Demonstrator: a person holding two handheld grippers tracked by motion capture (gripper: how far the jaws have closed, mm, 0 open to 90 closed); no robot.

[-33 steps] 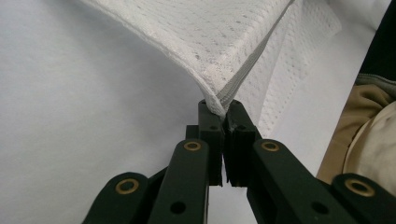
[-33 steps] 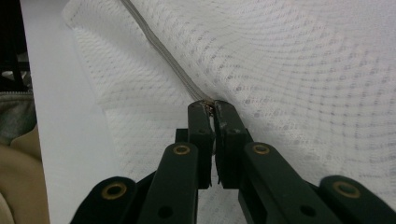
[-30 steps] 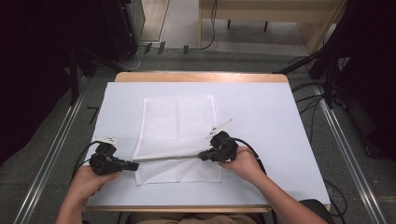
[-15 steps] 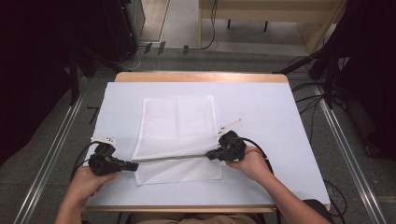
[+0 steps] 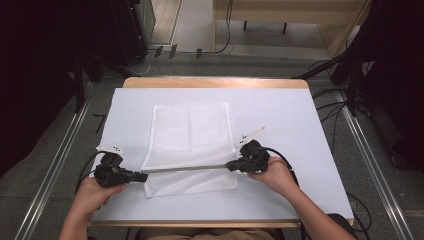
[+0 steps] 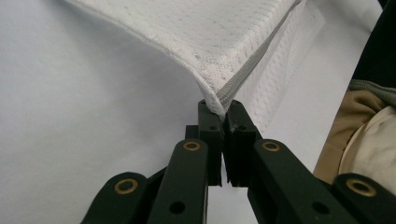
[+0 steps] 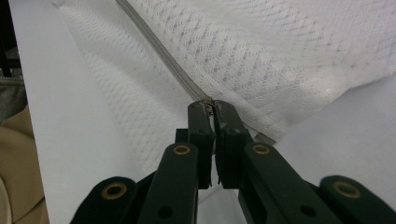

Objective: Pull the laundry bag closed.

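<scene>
Right gripper view: zipper pull (image 7: 208,103) hidden inside clenched right claw (image 7: 214,108); left claw (image 6: 223,107) clamping mesh bag (image 6: 219,46) corner.

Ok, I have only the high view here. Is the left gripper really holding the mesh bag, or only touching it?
Observer: The left gripper is shut on the mesh bag, pinching its corner at the grey zipper.
Operator: And the right one?
Observer: The right gripper is shut on a small metal piece at the zipper's other end, perhaps the slider.
Operator: Is the bag flat?
Observer: No, the pinched edge is lifted off the table.
</scene>
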